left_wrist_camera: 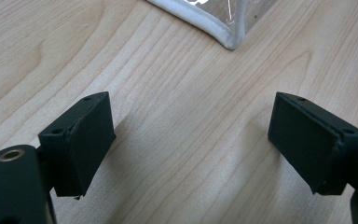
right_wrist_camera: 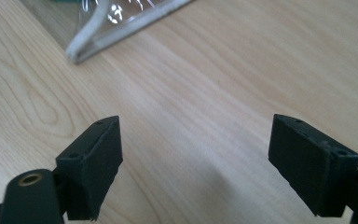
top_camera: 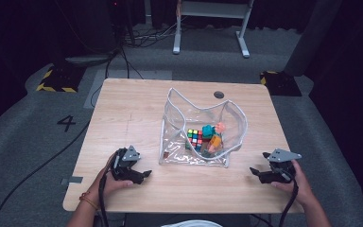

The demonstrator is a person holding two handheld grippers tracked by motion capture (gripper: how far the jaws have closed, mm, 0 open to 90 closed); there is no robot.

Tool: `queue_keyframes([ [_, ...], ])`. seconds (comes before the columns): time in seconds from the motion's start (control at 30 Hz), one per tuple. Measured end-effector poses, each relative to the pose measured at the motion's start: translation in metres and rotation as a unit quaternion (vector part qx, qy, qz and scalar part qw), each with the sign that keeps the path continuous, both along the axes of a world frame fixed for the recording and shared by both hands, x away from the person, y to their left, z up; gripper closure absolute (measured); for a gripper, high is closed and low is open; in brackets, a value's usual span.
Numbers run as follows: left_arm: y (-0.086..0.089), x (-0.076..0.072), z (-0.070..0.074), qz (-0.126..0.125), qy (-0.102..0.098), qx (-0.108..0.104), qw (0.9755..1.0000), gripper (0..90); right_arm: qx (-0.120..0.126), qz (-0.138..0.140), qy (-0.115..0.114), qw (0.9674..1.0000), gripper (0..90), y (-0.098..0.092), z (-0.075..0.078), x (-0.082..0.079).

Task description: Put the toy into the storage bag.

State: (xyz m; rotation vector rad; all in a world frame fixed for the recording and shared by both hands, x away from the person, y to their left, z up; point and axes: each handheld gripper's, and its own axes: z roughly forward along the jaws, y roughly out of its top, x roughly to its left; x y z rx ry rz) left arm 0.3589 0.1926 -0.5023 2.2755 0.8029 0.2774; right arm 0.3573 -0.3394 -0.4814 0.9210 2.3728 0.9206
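Clear pouch (top_camera: 203, 124), white-trimmed, holding one puzzle cube (top_camera: 194, 137), between one left gripper (top_camera: 142, 176) and one right gripper (top_camera: 256, 174), both spread wide, empty.

The clear plastic pouch with white piping (top_camera: 202, 124) holds a multicoloured puzzle cube (top_camera: 194, 138) of red, green, blue, yellow and white squares, a teal block (top_camera: 208, 131) and orange pieces (top_camera: 215, 141). It stands on a pale wooden table with fine brown grain (top_camera: 132, 113). Both black two-jaw grippers, left (top_camera: 144, 176) and right (top_camera: 255, 173), carry grey plates.
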Motion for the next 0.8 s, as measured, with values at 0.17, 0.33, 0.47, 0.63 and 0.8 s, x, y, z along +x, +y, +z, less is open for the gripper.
queue_keyframes([
  [0.17, 0.000, 0.000, 0.000, 0.000, 0.000, 0.000, 1.0000, 14.4, 0.015, -0.014, 0.019, 0.9996, 16.9, -0.003, -0.015, -0.002],
  [0.33, 0.000, 0.000, 0.000, 0.000, 0.000, 0.000, 1.0000, 14.4, 0.057, -0.022, 0.032, 0.9976, 14.7, -0.008, -0.022, -0.001],
  [0.47, 0.000, 0.000, 0.000, 0.000, 0.000, 0.000, 1.0000, 14.4, 0.060, -0.022, 0.036, 0.9973, 14.6, -0.008, -0.022, 0.000],
  [0.63, 0.000, 0.000, 0.000, 0.000, 0.000, 0.000, 1.0000, 14.4, 0.060, -0.020, 0.036, 0.9973, 14.6, -0.009, -0.022, 0.000],
  [0.8, 0.000, 0.000, 0.000, 0.001, 0.000, 0.000, 1.0000, 14.4, 0.061, -0.020, 0.036, 0.9973, 14.6, -0.009, -0.022, 0.000],
])
